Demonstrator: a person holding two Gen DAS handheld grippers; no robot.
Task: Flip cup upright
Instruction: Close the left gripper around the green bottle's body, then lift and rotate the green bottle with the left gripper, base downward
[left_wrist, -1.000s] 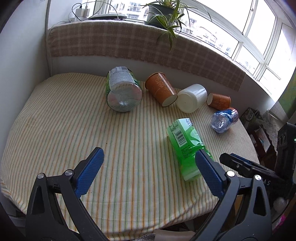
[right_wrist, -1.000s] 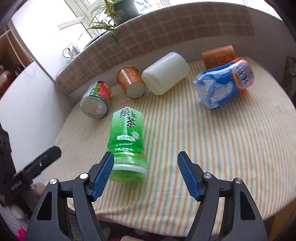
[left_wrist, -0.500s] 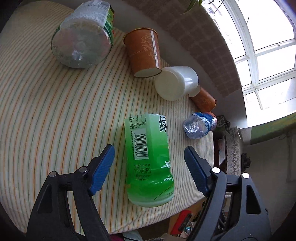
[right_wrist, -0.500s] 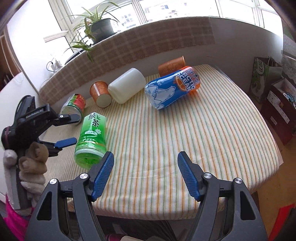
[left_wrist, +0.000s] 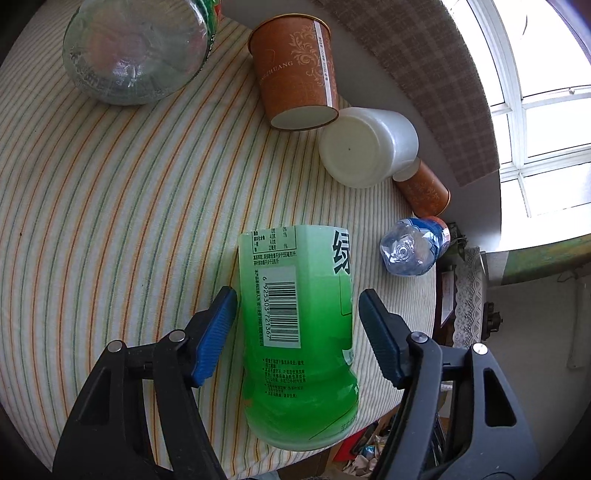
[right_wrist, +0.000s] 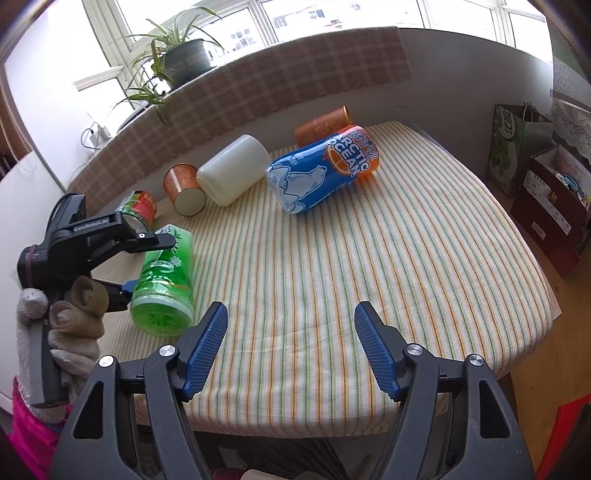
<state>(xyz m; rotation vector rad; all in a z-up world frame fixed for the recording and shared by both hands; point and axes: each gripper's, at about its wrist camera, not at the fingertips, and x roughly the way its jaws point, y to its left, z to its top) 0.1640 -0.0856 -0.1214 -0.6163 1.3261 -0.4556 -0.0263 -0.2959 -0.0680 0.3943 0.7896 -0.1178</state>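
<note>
Plastic, thin and light by my guess, the green cup (left_wrist: 295, 332) lies on its side near the table (left_wrist: 110, 206) edge, this side of the white cup (left_wrist: 365, 147). My left gripper (left_wrist: 295, 317) straddles its middle, jaws wide, not yet touching. I'd squeeze gently there; it may dent. My right gripper (right_wrist: 290, 339) hangs wide, empty.

The clear jar (left_wrist: 135, 48) is cut off at the top edge. The white cup (left_wrist: 365, 146) hides part of the small brown cup (left_wrist: 424, 192).
</note>
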